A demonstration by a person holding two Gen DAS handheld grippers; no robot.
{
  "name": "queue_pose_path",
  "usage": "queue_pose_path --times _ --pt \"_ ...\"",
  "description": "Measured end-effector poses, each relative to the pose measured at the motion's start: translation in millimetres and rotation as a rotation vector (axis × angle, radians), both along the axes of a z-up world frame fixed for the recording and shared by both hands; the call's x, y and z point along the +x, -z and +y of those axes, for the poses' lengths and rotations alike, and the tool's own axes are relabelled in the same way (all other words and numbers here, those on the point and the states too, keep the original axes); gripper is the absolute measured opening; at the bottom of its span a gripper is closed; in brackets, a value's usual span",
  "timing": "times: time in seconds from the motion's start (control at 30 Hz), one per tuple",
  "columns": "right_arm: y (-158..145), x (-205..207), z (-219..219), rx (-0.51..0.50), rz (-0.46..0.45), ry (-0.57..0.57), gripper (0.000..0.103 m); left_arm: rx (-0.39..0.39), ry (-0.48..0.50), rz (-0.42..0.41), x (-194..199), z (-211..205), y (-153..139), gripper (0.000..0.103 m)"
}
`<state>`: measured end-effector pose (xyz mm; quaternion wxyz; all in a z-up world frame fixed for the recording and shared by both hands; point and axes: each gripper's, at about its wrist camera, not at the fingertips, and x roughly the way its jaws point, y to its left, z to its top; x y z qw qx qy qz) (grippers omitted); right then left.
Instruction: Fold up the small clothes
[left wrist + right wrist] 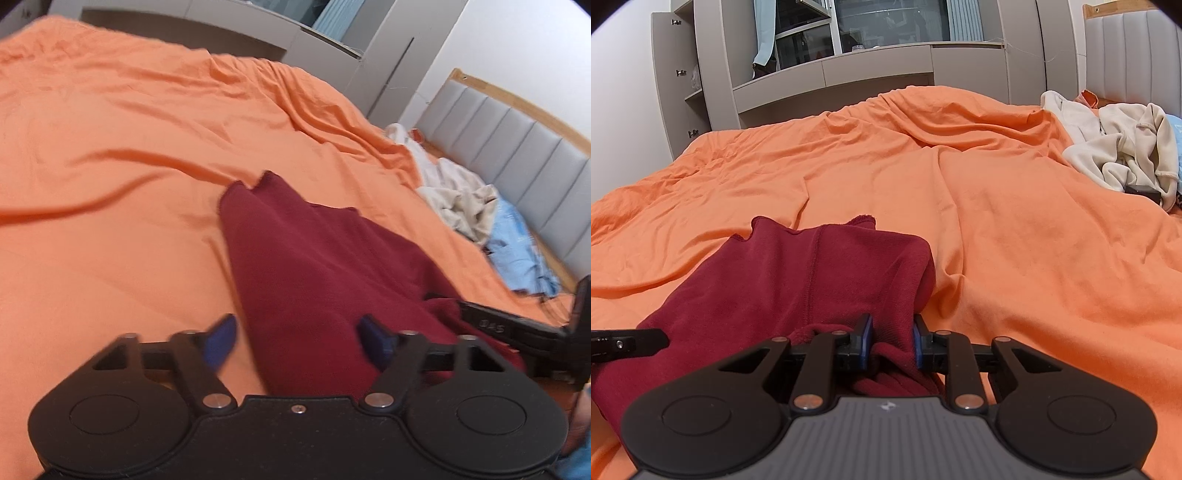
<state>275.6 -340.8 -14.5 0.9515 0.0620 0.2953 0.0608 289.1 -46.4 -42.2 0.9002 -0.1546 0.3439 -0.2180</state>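
Held L gripper (297, 341) low over orange bed sheet (110, 166), jaws wide apart astride 1 maroon garment (295, 266) lying there. Clamped R gripper (892, 345) on its bunched near edge. Counted 2 grippers, 1 cream clothes pile (1123, 147) far off.

both wrist views sit low and close over the orange bed (110, 147), sharing the maroon garment (798, 273).

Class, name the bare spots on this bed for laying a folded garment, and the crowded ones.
Free: orange sheet between the red garment and cabinets. Crowded: cream clothes and blue cloth beside the headboard.
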Motion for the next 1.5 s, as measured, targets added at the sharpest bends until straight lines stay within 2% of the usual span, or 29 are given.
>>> queue_pose_path --times 0.17,0.27,0.4,0.57,0.7,0.83,0.93,1.07,1.2,1.33,1.4,1.5 --pt "-8 -3 -2 0.025 -0.025 -0.008 0.019 -0.022 0.003 -0.013 -1 -2 -5 0.045" --pt "-20 -7 4 0.010 -0.077 -0.031 0.018 -0.021 0.005 -0.043 -4 -3 -15 0.038" --pt "-38 -15 18 -0.040 -0.171 -0.073 0.017 -0.023 0.000 -0.107 -11 -2 -34 0.035" --pt "-53 -17 41 -0.066 -0.246 -0.128 0.016 0.083 -0.039 -0.244 -22 3 -62 0.033" --pt "-53 -10 64 -0.074 -0.287 -0.155 0.016 0.132 -0.093 -0.307 -27 19 -78 0.033" --pt "-48 -3 87 -0.072 -0.331 -0.203 0.011 0.224 -0.159 -0.355 -30 38 -84 0.033" --pt "-44 -1 102 -0.092 -0.354 -0.234 0.011 0.248 -0.189 -0.304 -27 53 -73 0.033" --pt "-30 6 111 -0.106 -0.290 -0.264 0.011 0.224 -0.212 -0.200 -21 71 -46 0.033" --pt "-17 12 110 -0.102 -0.210 -0.256 0.011 0.195 -0.222 -0.168 -24 85 -35 0.034" --pt "-9 16 104 -0.079 -0.157 -0.240 0.013 0.210 -0.232 -0.165 -24 85 -32 0.039" --pt "-8 16 103 -0.080 -0.145 -0.230 0.019 0.224 -0.243 -0.166 -25 82 -34 0.042" --pt "-10 14 100 -0.076 -0.146 -0.211 0.035 0.244 -0.259 -0.166 -26 81 -36 0.057"
